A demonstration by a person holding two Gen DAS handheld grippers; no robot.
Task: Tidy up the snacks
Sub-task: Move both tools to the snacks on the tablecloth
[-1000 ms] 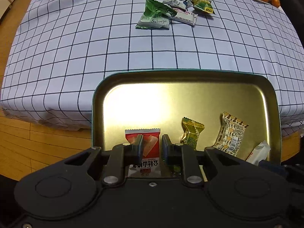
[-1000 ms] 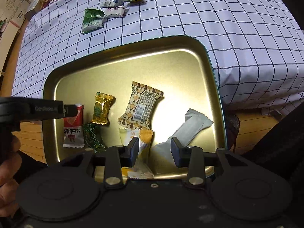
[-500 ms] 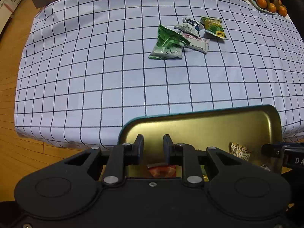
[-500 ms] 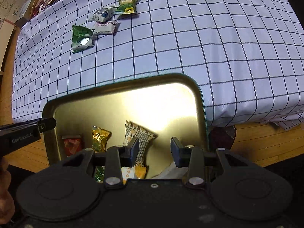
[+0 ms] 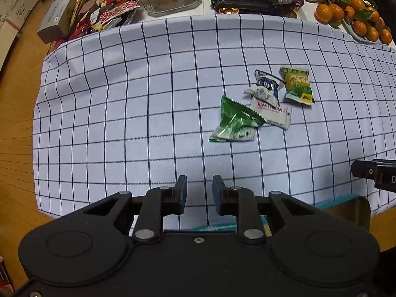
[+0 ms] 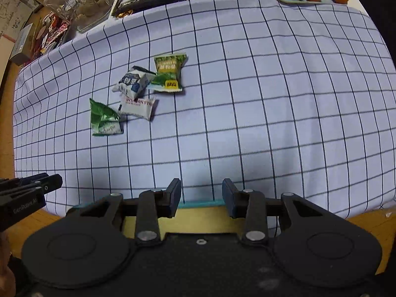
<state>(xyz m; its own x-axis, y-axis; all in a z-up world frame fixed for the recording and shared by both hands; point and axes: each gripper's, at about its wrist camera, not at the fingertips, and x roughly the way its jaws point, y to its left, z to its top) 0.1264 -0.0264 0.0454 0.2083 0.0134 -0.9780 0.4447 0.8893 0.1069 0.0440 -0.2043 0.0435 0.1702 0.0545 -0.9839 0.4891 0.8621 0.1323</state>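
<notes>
Reaching for the next pickup, I am holding my left gripper [image 5: 199, 194] narrowly parted and my right gripper [image 6: 201, 196] wider, both empty; four snack packets [image 5: 262, 104] are lying ahead on the checked cloth [image 5: 123, 123], needing an approach and descent

We see our left gripper [image 5: 199, 190] and right gripper [image 6: 201, 194] as matte black bodies: two round housings each, silver screws on the linkages, white lettering at nine o'clock.
</notes>
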